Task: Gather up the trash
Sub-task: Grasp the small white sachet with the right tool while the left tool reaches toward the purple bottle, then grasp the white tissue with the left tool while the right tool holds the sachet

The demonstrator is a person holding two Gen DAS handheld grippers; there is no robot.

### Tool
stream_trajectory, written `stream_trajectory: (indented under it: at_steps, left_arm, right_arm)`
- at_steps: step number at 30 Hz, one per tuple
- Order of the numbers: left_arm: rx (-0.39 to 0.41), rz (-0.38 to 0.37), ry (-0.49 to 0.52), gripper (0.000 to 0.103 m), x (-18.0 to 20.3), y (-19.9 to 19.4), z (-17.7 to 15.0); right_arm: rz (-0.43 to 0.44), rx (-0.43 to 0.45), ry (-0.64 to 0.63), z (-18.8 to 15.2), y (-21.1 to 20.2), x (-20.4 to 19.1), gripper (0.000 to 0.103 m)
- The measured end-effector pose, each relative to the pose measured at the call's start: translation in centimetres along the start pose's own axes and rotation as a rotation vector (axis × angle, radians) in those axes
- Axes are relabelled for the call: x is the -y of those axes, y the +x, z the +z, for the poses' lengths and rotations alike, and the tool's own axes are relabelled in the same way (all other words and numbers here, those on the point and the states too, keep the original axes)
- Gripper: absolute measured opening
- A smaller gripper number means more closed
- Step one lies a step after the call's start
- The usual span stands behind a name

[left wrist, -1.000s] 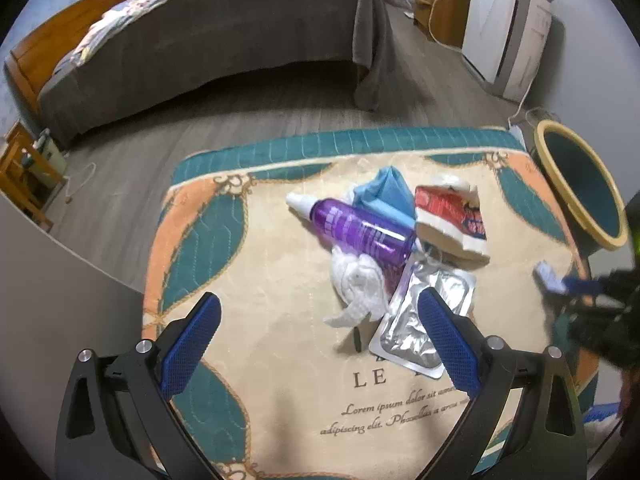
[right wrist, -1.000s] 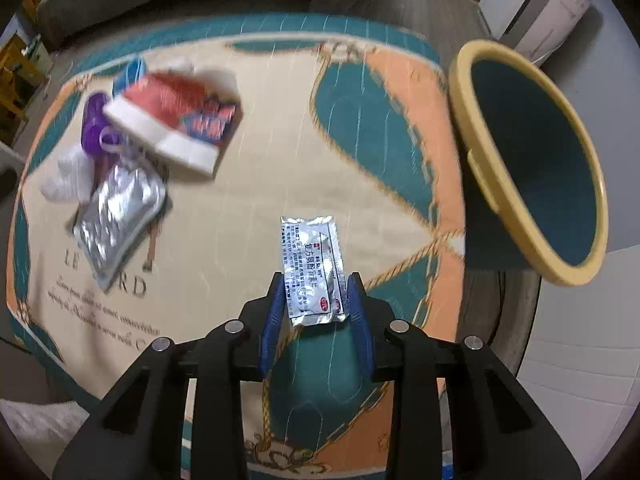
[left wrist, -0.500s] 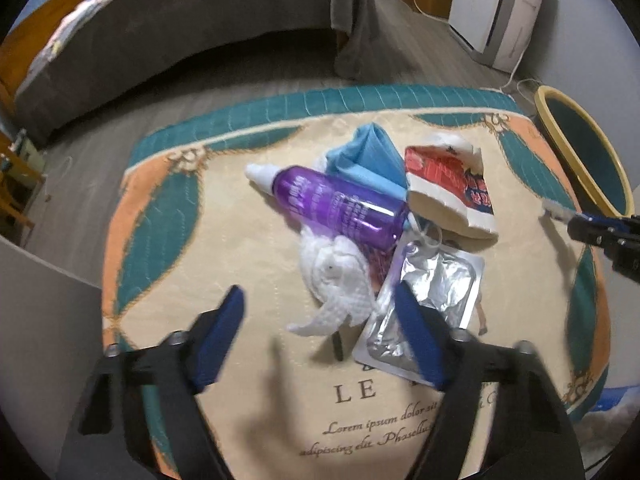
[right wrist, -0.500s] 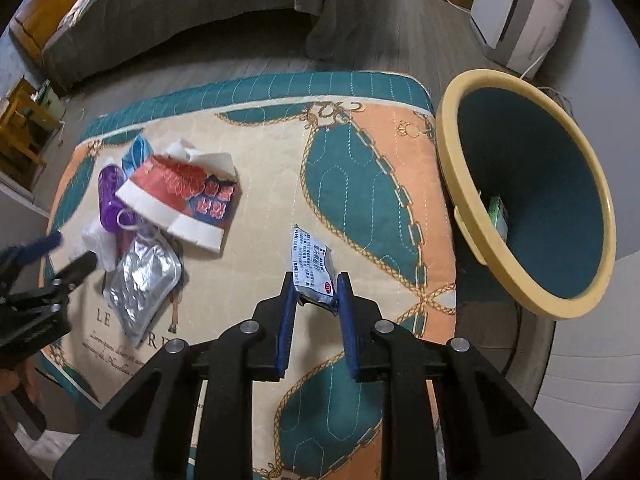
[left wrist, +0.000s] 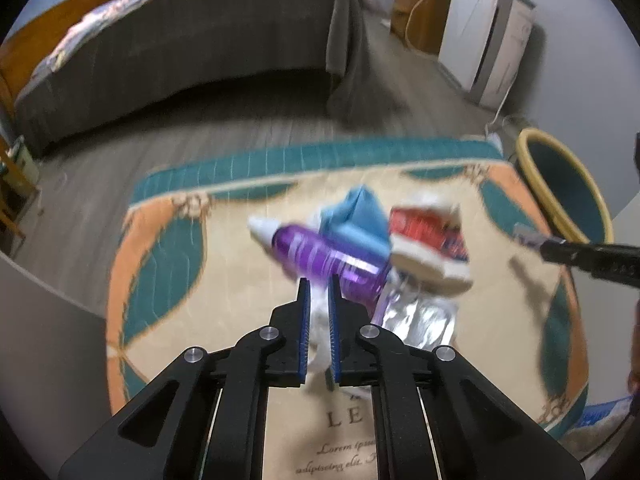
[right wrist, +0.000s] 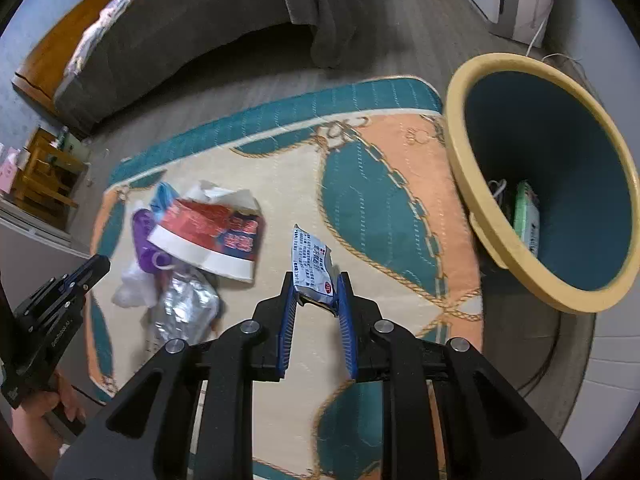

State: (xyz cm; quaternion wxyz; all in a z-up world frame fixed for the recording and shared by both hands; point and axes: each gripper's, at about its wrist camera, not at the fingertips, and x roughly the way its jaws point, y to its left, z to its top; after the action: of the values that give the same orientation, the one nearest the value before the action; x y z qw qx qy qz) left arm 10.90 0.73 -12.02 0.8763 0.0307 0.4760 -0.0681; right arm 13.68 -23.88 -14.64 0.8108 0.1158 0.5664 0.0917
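A trash pile lies on the rug (left wrist: 168, 272): a purple bottle (left wrist: 324, 258), a blue cloth (left wrist: 356, 216), a red and white carton (left wrist: 430, 236), a silver foil pack (left wrist: 420, 320) and a white crumpled tissue (right wrist: 134, 286). My left gripper (left wrist: 318, 284) is shut on the white tissue just in front of the bottle. My right gripper (right wrist: 316, 282) is shut on a small printed sachet (right wrist: 310, 264), held above the rug left of the yellow-rimmed teal bin (right wrist: 472, 184). The bin holds a green pack (right wrist: 526, 216).
A bed with a grey cover (left wrist: 192, 40) stands beyond the rug on the wood floor. White cabinets (left wrist: 484, 40) and a wooden unit line the far right wall. A wooden shelf (right wrist: 44, 172) stands at the left.
My left gripper has closed from wide open onto the white tissue. My right gripper has lifted the sachet off the rug and carried it toward the bin.
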Motion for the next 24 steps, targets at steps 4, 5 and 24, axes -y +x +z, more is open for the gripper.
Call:
stream_trajectory:
  at_steps: [4,5,24]
  left_arm:
    - [-0.008,0.002,0.012,0.006,0.2,0.0,-0.1]
    - [-0.012,0.002,0.012,0.005,0.2,0.1,-0.1]
    - [-0.075,-0.033,-0.025,0.048,-0.3,1.4,-0.1]
  right_arm:
    - [-0.014,-0.013,0.014,-0.1,0.3,0.4,0.020]
    - [-0.007,-0.016,0.027,-0.1,0.3,0.6,0.020]
    - [0.012,0.045,0.021,1.2,-2.1,0.3,0.020]
